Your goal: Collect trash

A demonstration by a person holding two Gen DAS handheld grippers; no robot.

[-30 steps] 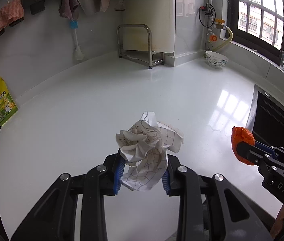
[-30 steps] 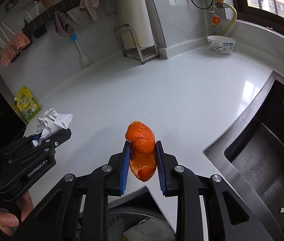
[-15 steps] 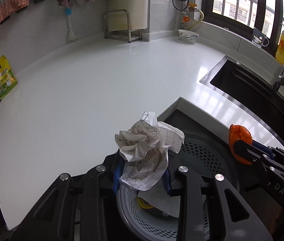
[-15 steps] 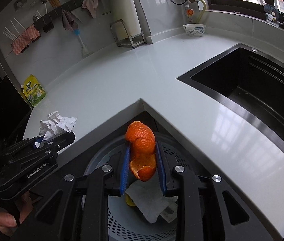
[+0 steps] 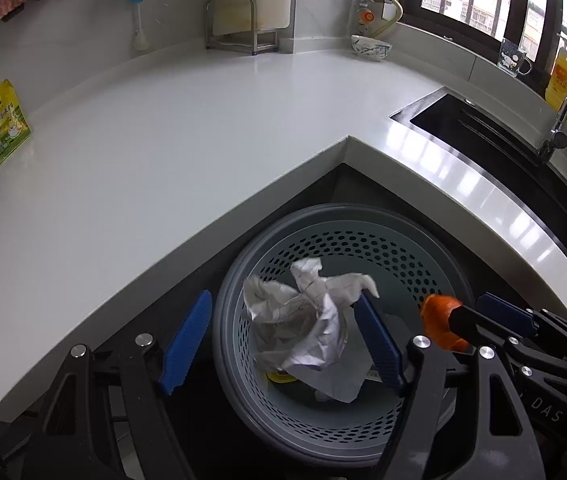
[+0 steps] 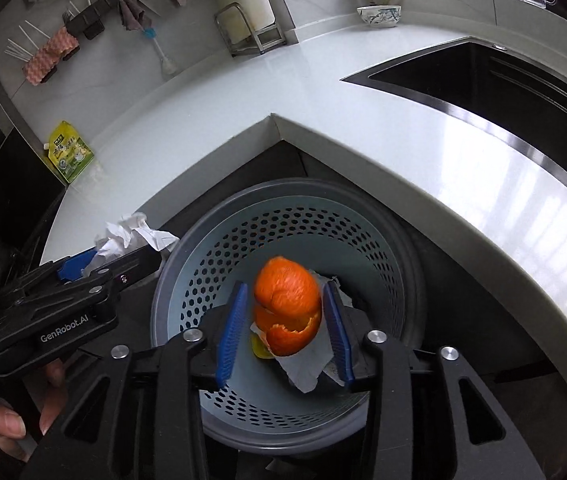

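Observation:
A grey perforated trash basket (image 5: 343, 211) stands on the floor in the counter's inner corner, with paper scraps and something yellow at its bottom. My left gripper (image 5: 283, 298) hangs over it, jaws opening wide. The crumpled checked paper (image 5: 307, 320) sits loose between them, brushing only the right pad (image 5: 379, 344). My right gripper (image 6: 284, 286) is also above the basket (image 6: 283, 189), jaws opening, with the orange peel (image 6: 287, 308) between the pads and a gap on each side. The peel (image 5: 441, 326) and the paper (image 6: 135, 236) each show in the other view.
The white L-shaped counter (image 5: 163, 152) wraps around the basket. A black sink (image 5: 483, 140) with a faucet (image 5: 563, 120) lies to the right. A yellow pouch (image 5: 1, 124), a metal rack (image 5: 239, 24) and a bowl (image 5: 371, 48) stand along the wall. A person's hand (image 6: 3, 432) holds the left gripper.
Both grippers moved back off the counter and down over the basket. Both jaws have spread, and the paper and the peel are no longer pinched.

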